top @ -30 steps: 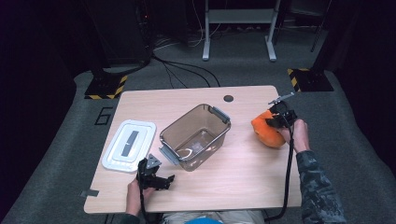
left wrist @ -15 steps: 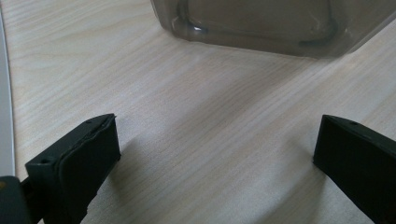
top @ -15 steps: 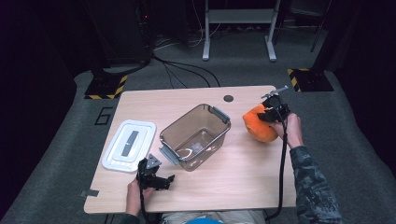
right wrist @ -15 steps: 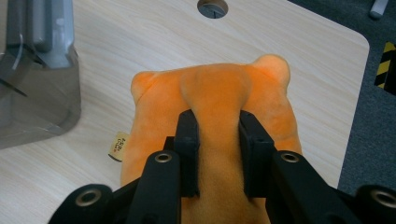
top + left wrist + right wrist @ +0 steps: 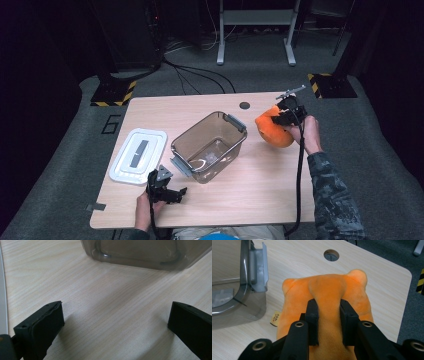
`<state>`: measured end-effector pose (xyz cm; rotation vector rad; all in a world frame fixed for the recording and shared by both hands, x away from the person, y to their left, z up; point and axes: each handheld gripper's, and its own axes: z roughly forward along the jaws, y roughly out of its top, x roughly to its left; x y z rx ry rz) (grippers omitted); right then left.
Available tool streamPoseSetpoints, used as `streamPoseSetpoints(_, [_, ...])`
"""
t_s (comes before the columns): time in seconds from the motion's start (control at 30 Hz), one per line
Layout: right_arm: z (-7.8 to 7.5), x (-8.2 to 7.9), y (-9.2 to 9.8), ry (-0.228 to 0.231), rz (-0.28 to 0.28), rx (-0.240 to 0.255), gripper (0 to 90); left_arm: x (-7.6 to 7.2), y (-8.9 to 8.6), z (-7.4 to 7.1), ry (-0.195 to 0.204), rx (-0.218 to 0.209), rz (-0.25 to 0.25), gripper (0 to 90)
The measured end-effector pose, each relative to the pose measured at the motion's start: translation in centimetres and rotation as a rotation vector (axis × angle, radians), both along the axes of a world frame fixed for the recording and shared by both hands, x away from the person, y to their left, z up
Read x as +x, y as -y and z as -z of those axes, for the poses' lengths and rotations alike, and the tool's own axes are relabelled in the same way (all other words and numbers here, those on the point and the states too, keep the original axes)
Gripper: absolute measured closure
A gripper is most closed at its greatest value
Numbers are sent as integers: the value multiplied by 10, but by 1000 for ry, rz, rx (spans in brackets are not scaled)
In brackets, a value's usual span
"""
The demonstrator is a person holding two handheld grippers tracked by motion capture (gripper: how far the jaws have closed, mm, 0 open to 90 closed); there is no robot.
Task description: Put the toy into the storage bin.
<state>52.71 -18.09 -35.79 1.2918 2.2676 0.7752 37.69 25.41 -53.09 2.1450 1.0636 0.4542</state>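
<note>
On the pale wooden table [image 5: 260,195], set on grey carpet before a dark room, the work sits within easy reach of a person whose forearms come in from the near edge. Near the middle stands a clear plastic tub [image 5: 210,146], turned at an angle, with grey clip handles on two ends. To its left lies the white lid [image 5: 138,156], flat, a grey strip along its centre, a little apart from the tub. A round cable hole [image 5: 244,105] marks the far edge of the tabletop.

Right of the tub is the orange plush toy [image 5: 274,131], soft and rounded, near the tub's far handle but not touching it. The right gripper [image 5: 286,116] is clamped on it — in the right gripper view its two black jaws pinch a raised fold of the toy's [image 5: 325,296] fabric between them, and a small tan tag [image 5: 276,317] hangs from the toy's side above the wood. Whether the toy's underside touches the table I cannot tell.

The left gripper [image 5: 172,192] rests low at the near edge, just in front of the tub; in its own view the jaws stand wide apart over bare wood — nothing between them.
</note>
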Motion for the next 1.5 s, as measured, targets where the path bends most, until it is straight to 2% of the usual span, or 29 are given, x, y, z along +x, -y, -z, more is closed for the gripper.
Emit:
streamPoseSetpoints(0.43, [-24, 2, -10, 23, -14, 11, 721, 0, 0, 0, 0, 1, 0, 2])
streamPoseSetpoints(0.97, [-54, 2, -25, 73, -35, 15, 721, 0, 0, 0, 0, 0, 0, 2])
streamPoseSetpoints(1.5, [-81, -1, -40, 113, -83, 11, 719, 0, 0, 0, 6, 7, 4, 2])
